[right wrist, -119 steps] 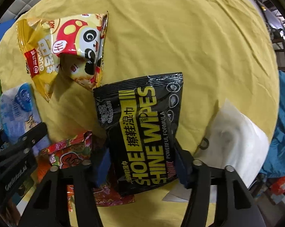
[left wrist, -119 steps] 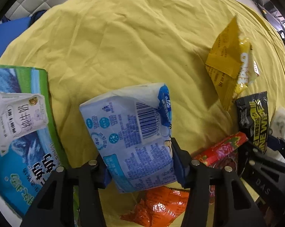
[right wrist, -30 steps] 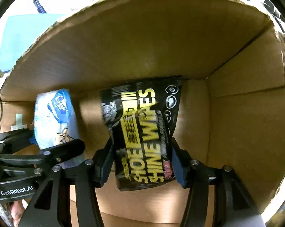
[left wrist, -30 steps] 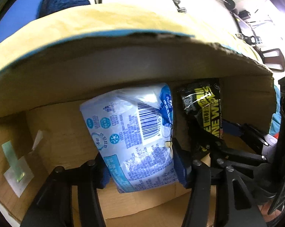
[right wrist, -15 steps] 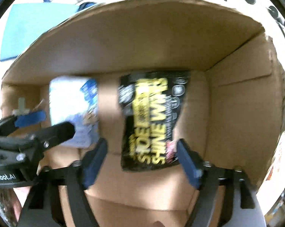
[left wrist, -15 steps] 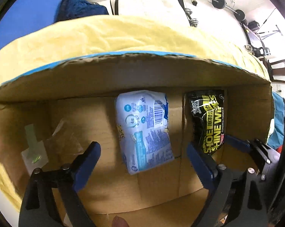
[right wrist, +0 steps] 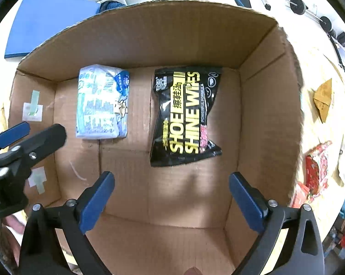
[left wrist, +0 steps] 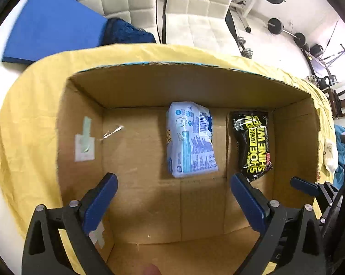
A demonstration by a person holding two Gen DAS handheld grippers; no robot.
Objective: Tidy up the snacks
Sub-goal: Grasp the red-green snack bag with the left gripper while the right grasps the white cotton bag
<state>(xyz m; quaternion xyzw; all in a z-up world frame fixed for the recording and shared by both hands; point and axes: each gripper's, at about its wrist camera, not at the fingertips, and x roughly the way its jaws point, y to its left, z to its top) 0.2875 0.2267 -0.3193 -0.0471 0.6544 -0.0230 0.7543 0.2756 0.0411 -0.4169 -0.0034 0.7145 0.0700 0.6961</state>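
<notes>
A light blue wipes pack (left wrist: 190, 137) (right wrist: 102, 105) lies flat on the floor of an open cardboard box (left wrist: 85, 105) (right wrist: 264, 87). Beside it, to the right, lies a black "Shoe Shine Wipes" pack (left wrist: 252, 144) (right wrist: 186, 116). My left gripper (left wrist: 172, 194) hovers open above the box with nothing between its fingers. My right gripper (right wrist: 171, 192) is likewise open and empty above the box, nearer than the black pack. In the right wrist view the left gripper's fingers (right wrist: 37, 142) reach in from the left edge.
The box stands on a yellow cloth (left wrist: 30, 96). A red snack bag (right wrist: 314, 171) and a yellow bag (right wrist: 322, 98) lie on the cloth right of the box. A blue mat (left wrist: 48, 27) and white padded chairs (left wrist: 195, 11) sit beyond.
Both grippers have opened, let their packs drop onto the box floor, and pulled back upward, away from the box.
</notes>
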